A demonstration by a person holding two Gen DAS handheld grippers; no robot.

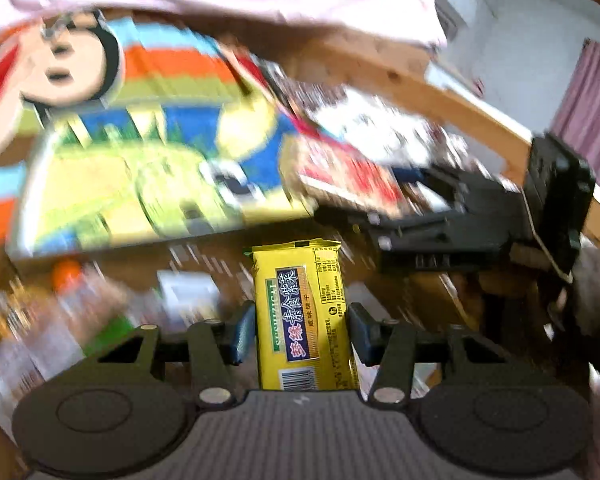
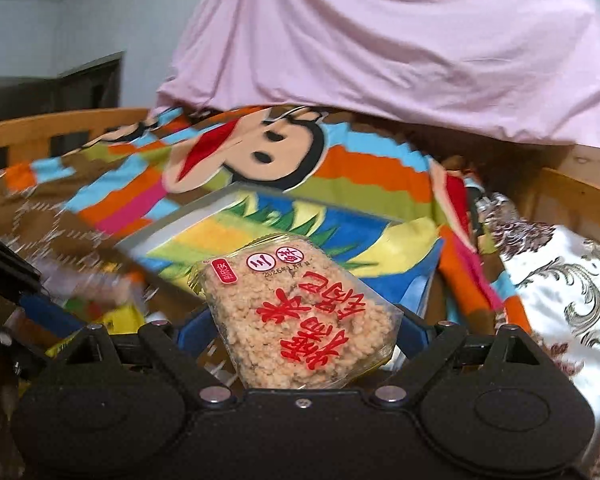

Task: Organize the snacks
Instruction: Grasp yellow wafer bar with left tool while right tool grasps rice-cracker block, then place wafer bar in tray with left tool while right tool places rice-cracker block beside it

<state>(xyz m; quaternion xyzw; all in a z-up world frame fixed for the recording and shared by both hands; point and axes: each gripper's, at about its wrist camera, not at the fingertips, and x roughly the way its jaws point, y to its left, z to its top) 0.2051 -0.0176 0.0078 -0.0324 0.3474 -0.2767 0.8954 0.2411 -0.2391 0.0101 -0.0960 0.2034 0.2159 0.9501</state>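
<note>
Yellow biscuit packet [image 1: 304,316] with a dark blue label stands lengthwise at lower centre of the left wrist view, clamped between the left gripper's [image 1: 300,334] blue pads. At lower centre of the right wrist view, the right gripper [image 2: 296,332] grips a clear puffed-rice cake packet [image 2: 296,312] with red lettering, above a colourful striped cartoon blanket [image 2: 260,168].

A home bedroom: wooden bed frame [image 2: 60,128], cartoon-print blanket [image 2: 340,172] across the centre, pink curtain [image 1: 592,112] at right, white walls [image 2: 100,12] upper left.
</note>
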